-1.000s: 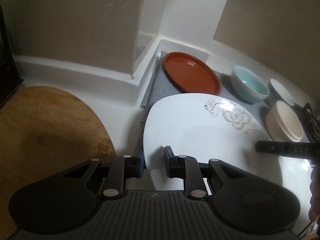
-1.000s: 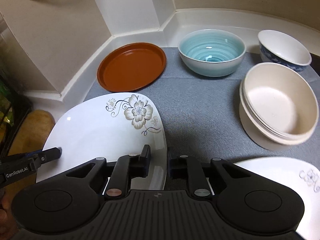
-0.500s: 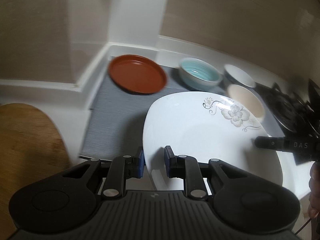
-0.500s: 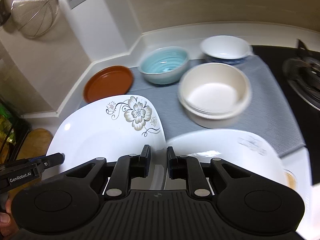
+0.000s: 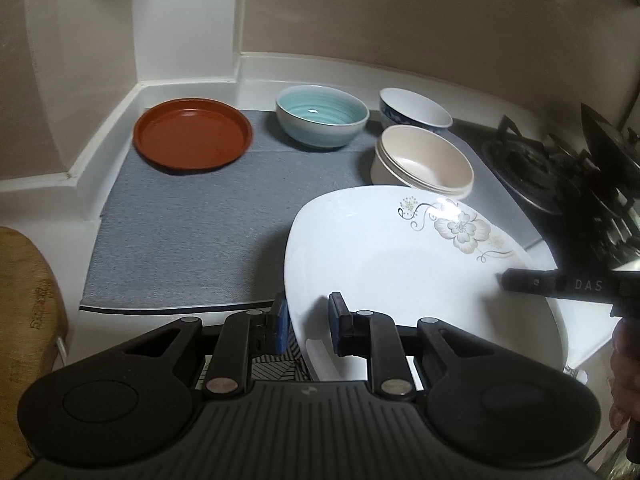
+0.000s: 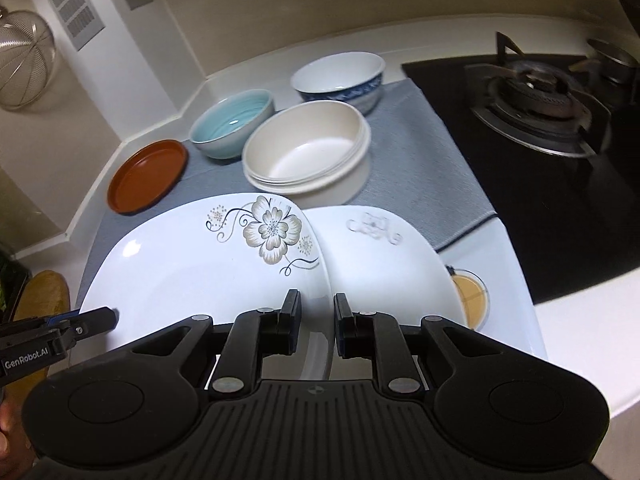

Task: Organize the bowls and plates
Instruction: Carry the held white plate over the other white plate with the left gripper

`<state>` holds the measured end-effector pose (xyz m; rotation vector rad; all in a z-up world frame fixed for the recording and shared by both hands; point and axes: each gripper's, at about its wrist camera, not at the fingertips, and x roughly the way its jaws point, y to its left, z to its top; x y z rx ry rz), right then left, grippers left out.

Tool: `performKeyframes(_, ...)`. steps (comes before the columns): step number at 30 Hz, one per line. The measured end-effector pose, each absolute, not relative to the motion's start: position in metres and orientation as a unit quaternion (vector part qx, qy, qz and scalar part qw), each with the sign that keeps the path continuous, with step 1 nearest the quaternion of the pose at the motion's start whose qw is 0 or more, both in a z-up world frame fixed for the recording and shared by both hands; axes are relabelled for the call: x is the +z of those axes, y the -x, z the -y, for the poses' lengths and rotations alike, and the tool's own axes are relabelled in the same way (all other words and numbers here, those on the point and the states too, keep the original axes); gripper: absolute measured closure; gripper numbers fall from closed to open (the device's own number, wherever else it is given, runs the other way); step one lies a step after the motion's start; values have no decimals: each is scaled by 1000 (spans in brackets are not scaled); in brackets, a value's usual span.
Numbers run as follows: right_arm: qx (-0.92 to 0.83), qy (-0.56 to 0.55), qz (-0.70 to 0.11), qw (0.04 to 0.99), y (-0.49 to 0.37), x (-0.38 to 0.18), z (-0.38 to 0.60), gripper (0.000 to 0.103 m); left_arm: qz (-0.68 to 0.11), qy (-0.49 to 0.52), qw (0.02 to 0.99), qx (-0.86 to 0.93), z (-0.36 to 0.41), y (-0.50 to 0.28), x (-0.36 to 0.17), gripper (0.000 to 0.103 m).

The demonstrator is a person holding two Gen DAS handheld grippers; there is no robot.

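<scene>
A white square plate with a flower print (image 5: 400, 264) (image 6: 192, 272) is held off the counter by both grippers. My left gripper (image 5: 306, 320) is shut on its left rim, and my right gripper (image 6: 316, 312) is shut on its right rim. Each view shows the other gripper's fingers (image 5: 532, 282) (image 6: 88, 320) on the far rim. A second white plate (image 6: 384, 260) lies on the counter, partly under the held plate. On the grey mat (image 5: 192, 240) stand a brown plate (image 5: 192, 136), a teal bowl (image 5: 322, 120), stacked cream bowls (image 5: 424, 160) and a blue-and-white bowl (image 5: 416, 110).
A black gas stove (image 6: 536, 92) borders the mat on the right. A wooden board (image 5: 24, 280) lies at the left. A small round amber thing (image 6: 472, 292) sits by the second plate's right edge. A wire strainer (image 6: 20, 68) hangs on the wall at the left.
Both grippers have carried the flower plate to the right across the mat, and it now overlaps the second white plate. The stove has come into view. Both grips are unchanged.
</scene>
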<state>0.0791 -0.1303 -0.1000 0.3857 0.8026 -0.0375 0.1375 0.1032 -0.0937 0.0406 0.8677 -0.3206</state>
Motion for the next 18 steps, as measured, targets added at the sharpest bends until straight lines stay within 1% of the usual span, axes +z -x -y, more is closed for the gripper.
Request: performKeyframes(18, -16, -203, -386, 900, -75, -110, 140, 84, -417, -39, 896, -148, -92, -137, -91, 81)
